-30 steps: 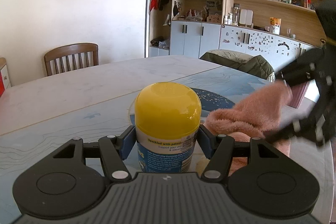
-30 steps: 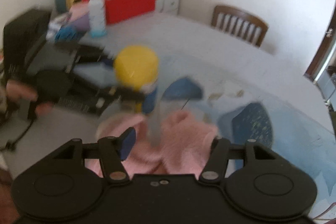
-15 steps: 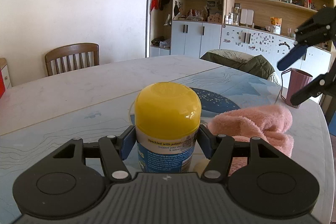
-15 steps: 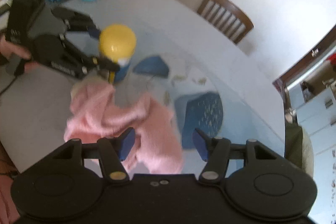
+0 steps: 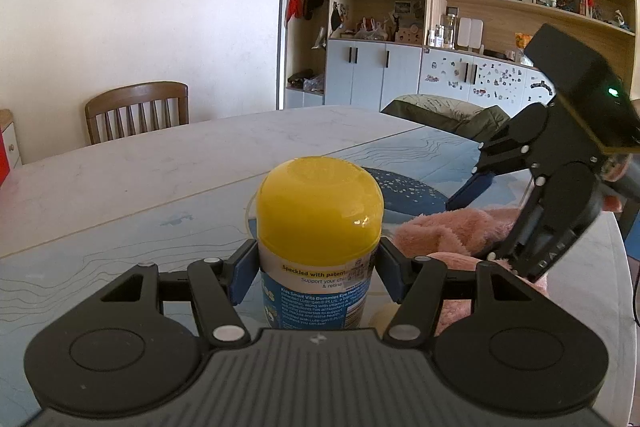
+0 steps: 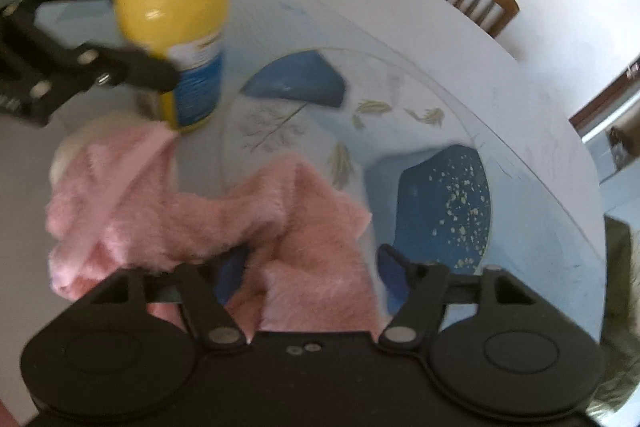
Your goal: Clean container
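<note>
The left tongs (image 5: 318, 277) are clamping the bottle (image 5: 319, 247) at lower centre of the left view, both pads pressing its label just under the yellow cap (image 5: 320, 205). The bottle is standing upright on the desk (image 5: 120, 195), cap on. In the right view the same bottle is sitting at upper left, blurred. The right tongs (image 6: 310, 273) are spread wide, straddling the pink cloth (image 6: 200, 211) at lower centre; the cloth is bunching between the pads but they are not pinching it, as far as the blur lets one tell. The cloth is lying crumpled on the desk, one corner reaching the bottle's base. Judging progress: early, the bottle is secured but the cloth is not gripped yet and is not on the bottle body, so picking it up and all the wiping are looking left to do.
</note>
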